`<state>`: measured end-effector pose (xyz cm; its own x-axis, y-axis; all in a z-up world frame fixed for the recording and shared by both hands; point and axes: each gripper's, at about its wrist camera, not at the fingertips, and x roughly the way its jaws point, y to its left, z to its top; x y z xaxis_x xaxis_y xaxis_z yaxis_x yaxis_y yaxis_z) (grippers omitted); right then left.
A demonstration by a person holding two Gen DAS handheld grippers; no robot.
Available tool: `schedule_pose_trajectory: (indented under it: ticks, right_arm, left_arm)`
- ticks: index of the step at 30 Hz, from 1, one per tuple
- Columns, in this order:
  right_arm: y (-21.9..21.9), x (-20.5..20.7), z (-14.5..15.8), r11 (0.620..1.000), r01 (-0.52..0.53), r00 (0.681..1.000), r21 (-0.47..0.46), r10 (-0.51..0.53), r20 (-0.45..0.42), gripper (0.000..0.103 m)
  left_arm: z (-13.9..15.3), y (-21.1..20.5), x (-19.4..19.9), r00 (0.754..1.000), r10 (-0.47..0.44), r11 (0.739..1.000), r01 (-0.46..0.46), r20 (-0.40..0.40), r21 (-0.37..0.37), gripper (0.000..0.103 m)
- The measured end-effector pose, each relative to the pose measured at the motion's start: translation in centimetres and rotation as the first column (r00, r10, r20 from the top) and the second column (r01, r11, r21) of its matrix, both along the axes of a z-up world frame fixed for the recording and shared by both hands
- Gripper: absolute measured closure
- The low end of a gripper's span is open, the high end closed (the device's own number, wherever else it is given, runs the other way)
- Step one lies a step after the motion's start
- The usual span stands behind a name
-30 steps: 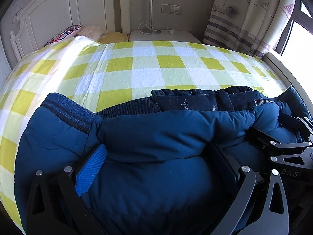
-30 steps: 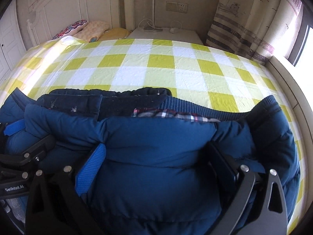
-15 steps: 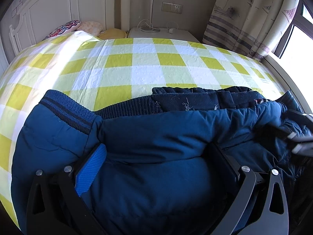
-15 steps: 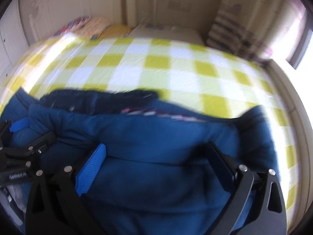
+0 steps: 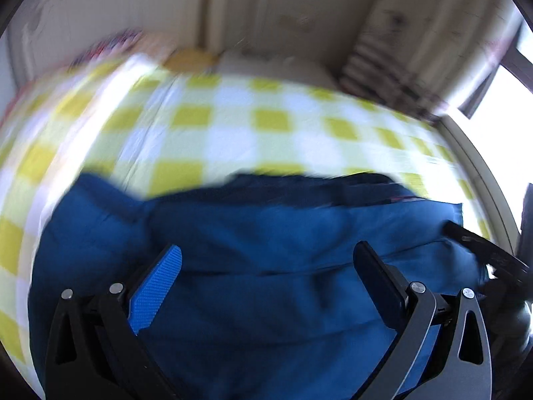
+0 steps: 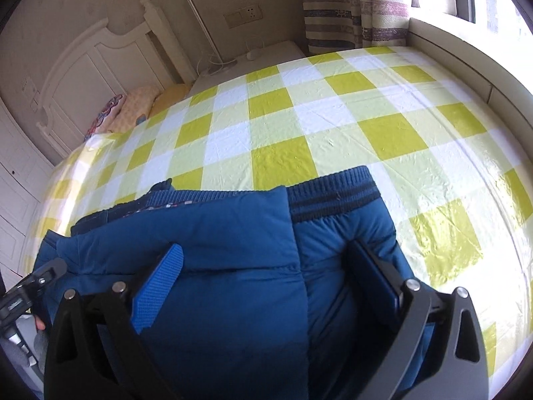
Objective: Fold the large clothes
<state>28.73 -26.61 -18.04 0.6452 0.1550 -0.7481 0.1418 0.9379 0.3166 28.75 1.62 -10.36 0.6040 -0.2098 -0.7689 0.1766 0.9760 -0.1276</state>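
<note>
The blue padded jacket (image 6: pixel 233 266) fills the lower frame, on the checked bed (image 6: pixel 283 126). Left gripper (image 5: pixel 266 273) and right gripper (image 6: pixel 263 270) each seem clenched on its bulk, mid-fold; next, carry the fold over evenly

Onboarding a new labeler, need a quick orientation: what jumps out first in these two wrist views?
A puffy blue jacket fills the lower half of both views, bulging between the spread fingers of the right gripper and the left gripper. Behind it spreads a yellow-and-white checked bedsheet, reaching to a white headboard at upper left in the right wrist view. The left wrist view is heavily motion-blurred.
</note>
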Motion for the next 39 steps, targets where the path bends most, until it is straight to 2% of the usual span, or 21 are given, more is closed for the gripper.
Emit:
schedule_pose_trajectory:
  ticks: [2, 3, 4, 9, 11, 14, 15, 17, 18, 19, 20, 22, 25, 27, 29, 31, 34, 35, 37, 38, 39]
  right_arm:
    - [0.0, 0.1, 0.0, 1.0, -0.001, 1.0, -0.002, 0.001, -0.001, 0.004]
    - [0.0, 0.1, -0.1, 1.0, 0.001, 1.0, 0.004, -0.001, 0.001, 0.004]
    - [0.0, 0.1, 0.0, 1.0, 0.002, 1.0, 0.013, -0.002, 0.005, 0.004]
    - [0.0, 0.0, 0.0, 1.0, 0.002, 1.0, 0.013, -0.002, 0.004, 0.004]
    - [-0.2, -0.1, 0.0, 1.0, 0.002, 1.0, 0.024, -0.002, 0.008, 0.004]
    - [-0.4, -0.2, -0.1, 0.999, 0.001, 1.0, 0.036, -0.001, 0.013, 0.004]
    - [-0.4, -0.2, -0.1, 0.999, 0.0, 1.0, 0.037, -0.001, 0.013, 0.004]
    - [-0.3, -0.2, -0.1, 0.999, -0.001, 1.0, 0.033, 0.001, 0.012, 0.003]
    - [-0.2, -0.2, 0.0, 1.0, -0.001, 1.0, 0.025, 0.001, 0.01, 0.003]
    - [0.0, -0.2, 0.0, 1.0, -0.001, 1.0, 0.015, 0.001, 0.007, 0.003]
    - [0.0, -0.2, 0.0, 1.0, -0.001, 1.0, 0.014, 0.001, 0.007, 0.003]
    - [0.0, -0.2, 0.0, 1.0, -0.001, 1.0, 0.013, 0.001, 0.007, 0.003]
    - [0.1, 0.0, -0.1, 1.0, -0.002, 1.0, 0.001, 0.002, -0.009, 0.003]
    - [0.9, 0.1, 0.4, 0.998, 0.01, 0.999, -0.062, -0.013, -0.047, 0.005]
    - [2.9, -0.5, 1.7, 0.986, 0.025, 0.999, -0.165, -0.032, -0.042, 0.005]
    - [6.7, -1.9, 3.6, 0.981, -0.066, 0.997, -0.181, 0.072, 0.026, 0.005]
    - [14.2, -3.0, 4.7, 0.924, -0.233, 0.965, -0.302, 0.259, 0.049, 0.005]
    - [16.6, -3.2, 4.3, 0.889, -0.284, 0.948, -0.36, 0.317, 0.035, 0.003]
    - [21.3, -3.0, 1.6, 0.772, -0.375, 0.913, -0.513, 0.403, -0.061, 0.002]
    - [21.9, -2.9, 1.0, 0.758, -0.371, 0.914, -0.537, 0.401, -0.066, 0.002]
    - [21.6, -2.7, 0.8, 0.772, -0.369, 0.916, -0.518, 0.397, -0.061, 0.002]
  left_arm:
    - [-0.4, -2.8, 0.2, 0.998, -0.029, 0.994, 0.023, 0.05, 0.11, 0.004]
    - [-1.9, -4.4, 1.0, 0.999, -0.047, 0.981, 0.042, 0.019, 0.191, 0.004]
    - [-3.1, -5.0, 1.6, 0.998, -0.06, 0.974, 0.062, -0.017, 0.218, 0.004]
    - [-3.0, -4.3, 1.7, 0.995, -0.097, 0.979, 0.1, -0.024, 0.18, 0.004]
    - [-2.0, -2.3, 2.0, 0.993, -0.114, 0.981, 0.115, -0.021, 0.154, 0.004]
    - [-1.3, 3.1, 3.7, 1.0, 0.003, 0.992, -0.001, -0.018, 0.124, 0.004]
    - [-1.6, 5.9, 4.5, 0.997, 0.047, 0.997, -0.043, -0.057, 0.066, 0.004]
    - [-2.8, 10.5, 5.6, 0.988, 0.051, 0.986, -0.072, -0.143, -0.151, 0.004]
    - [-3.0, 12.3, 5.4, 0.989, 0.043, 0.96, -0.081, -0.142, -0.269, 0.004]
    - [-2.9, 13.5, 5.0, 0.992, 0.053, 0.937, -0.09, -0.118, -0.338, 0.004]
    - [-3.0, 14.1, 4.6, 0.993, 0.064, 0.922, -0.097, -0.1, -0.374, 0.004]
    - [-3.3, 14.3, 4.3, 0.993, 0.08, 0.913, -0.106, -0.082, -0.395, 0.004]
    - [-3.2, 13.2, 4.4, 0.994, 0.081, 0.939, -0.102, -0.076, -0.33, 0.004]
    - [-3.0, 12.9, 4.4, 0.994, 0.08, 0.947, -0.099, -0.073, -0.305, 0.004]
    - [-3.2, 12.6, 4.2, 0.994, 0.082, 0.952, -0.099, -0.068, -0.29, 0.004]
    - [-3.2, 12.8, 4.4, 0.994, 0.083, 0.953, -0.099, -0.066, -0.287, 0.004]
    - [-3.2, 12.6, 4.4, 0.994, 0.083, 0.958, -0.098, -0.064, -0.27, 0.004]
    - [-3.2, 12.6, 4.4, 0.995, 0.083, 0.959, -0.097, -0.064, -0.266, 0.004]
    - [-3.2, 12.7, 4.4, 0.995, 0.082, 0.957, -0.096, -0.063, -0.273, 0.004]
    - [-3.2, 12.7, 4.4, 0.994, 0.083, 0.955, -0.098, -0.065, -0.279, 0.004]
    - [-3.2, 12.9, 4.4, 0.994, 0.084, 0.952, -0.1, -0.066, -0.29, 0.004]
